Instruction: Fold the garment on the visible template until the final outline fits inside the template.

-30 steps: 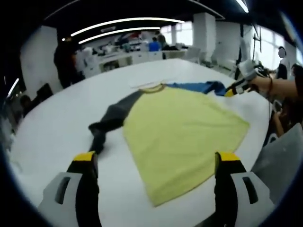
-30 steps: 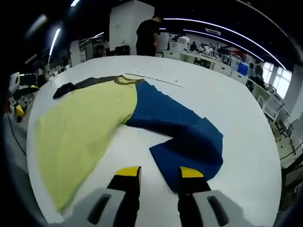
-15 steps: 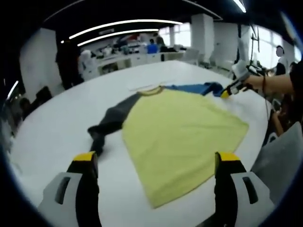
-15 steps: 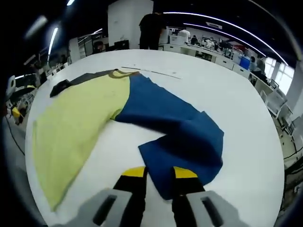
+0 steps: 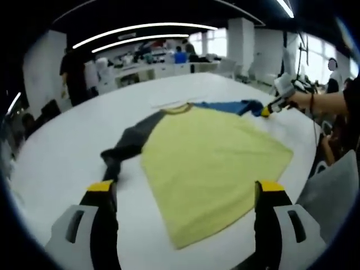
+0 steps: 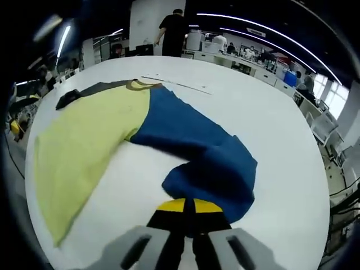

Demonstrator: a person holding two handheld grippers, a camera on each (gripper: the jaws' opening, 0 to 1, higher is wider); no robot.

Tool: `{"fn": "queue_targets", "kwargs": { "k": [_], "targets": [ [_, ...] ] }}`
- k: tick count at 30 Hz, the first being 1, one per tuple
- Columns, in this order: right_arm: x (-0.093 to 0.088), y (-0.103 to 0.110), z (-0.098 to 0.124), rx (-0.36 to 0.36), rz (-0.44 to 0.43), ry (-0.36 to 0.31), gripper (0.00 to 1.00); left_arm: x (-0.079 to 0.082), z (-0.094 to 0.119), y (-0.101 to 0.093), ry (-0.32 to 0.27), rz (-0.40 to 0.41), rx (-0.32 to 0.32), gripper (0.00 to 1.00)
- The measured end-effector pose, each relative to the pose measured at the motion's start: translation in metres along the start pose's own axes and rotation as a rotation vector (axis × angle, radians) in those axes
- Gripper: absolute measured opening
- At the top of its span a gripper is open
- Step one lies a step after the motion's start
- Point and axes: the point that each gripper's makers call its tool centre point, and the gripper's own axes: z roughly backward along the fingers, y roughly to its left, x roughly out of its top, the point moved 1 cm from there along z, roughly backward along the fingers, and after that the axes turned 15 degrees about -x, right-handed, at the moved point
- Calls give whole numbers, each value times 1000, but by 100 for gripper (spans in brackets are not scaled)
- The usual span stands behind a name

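Right gripper view has the right gripper (image 6: pixel 188 206) rising from 6 o'clock, its yellow-tipped jaws pressed together on the near edge of the blue sleeve (image 6: pixel 208 163). That sleeve is soft knit cloth, bent back on itself into a rumpled hook shape, and it runs up toward 11 o'clock to meet the yellow body (image 6: pixel 84 140) of the garment. The body lies flat and smooth, a broad wedge spreading toward 8 o'clock. A mustard collar (image 6: pixel 138 84) sits at its top, and past it the dark grey sleeve (image 6: pixel 93 90) stretches away toward 10 o'clock. All of it rests on a glossy white round table (image 6: pixel 270 112). A thin pale strip (image 6: pixel 180 84) lies on the table just beyond the collar; whether it is the template I cannot tell.

Left gripper view shows the left gripper (image 5: pixel 183 194) held low at 6 o'clock above the near table edge, jaws spread wide with nothing between them, the garment's hem lying beyond and between the tips. At 2 o'clock a person's forearm (image 5: pixel 323 101) reaches in level over the table, carrying the right gripper (image 5: pixel 269 108) down at the blue sleeve's end (image 5: pixel 233 106). The grey sleeve (image 5: pixel 126 146) bunches into creased folds toward 9 o'clock.
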Motion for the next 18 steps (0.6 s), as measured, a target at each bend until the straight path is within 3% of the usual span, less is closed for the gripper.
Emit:
{"fn": "queue_targets", "kwargs": {
  "k": [9,18],
  "targets": [
    [37,-29,28,-61,2,-88,0,4,2,-6,-2,-1,8,98],
    [49,-80,42,-172,-96,-94,0,5,3,-13,-10,1,-3,99]
  ]
}}
